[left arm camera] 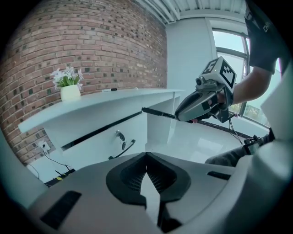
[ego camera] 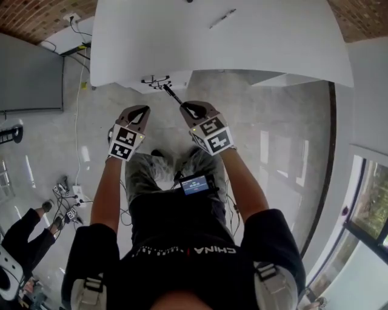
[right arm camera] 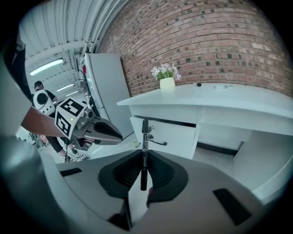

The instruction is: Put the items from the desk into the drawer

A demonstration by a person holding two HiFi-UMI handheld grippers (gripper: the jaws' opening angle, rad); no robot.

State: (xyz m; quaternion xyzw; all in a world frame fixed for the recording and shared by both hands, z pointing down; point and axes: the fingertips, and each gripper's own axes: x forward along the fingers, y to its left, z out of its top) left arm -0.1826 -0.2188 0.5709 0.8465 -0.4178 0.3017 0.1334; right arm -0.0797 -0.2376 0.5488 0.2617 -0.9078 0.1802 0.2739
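My right gripper (ego camera: 189, 109) (right arm camera: 143, 176) is shut on a black pen (right arm camera: 144, 153). The pen (ego camera: 173, 95) sticks out forward towards the white drawer front (right arm camera: 176, 133), which carries a dark handle (right arm camera: 158, 142) and hanging keys (left arm camera: 120, 135). The drawer looks shut. My left gripper (ego camera: 140, 110) (left arm camera: 149, 176) hangs level with the right one, to its left, shut with nothing between its pads. Another pen (ego camera: 221, 18) lies on the white desk (ego camera: 273, 42). From the left gripper view, the right gripper (left arm camera: 201, 103) shows with the pen (left arm camera: 158, 113).
A white pot of flowers (right arm camera: 167, 81) stands on the desk by the brick wall (right arm camera: 238, 41). A small dark thing (right arm camera: 198, 84) lies further along the desktop. Cables (ego camera: 63, 200) trail on the floor at left, where a person (ego camera: 21, 242) stands. A window (ego camera: 367, 206) is at right.
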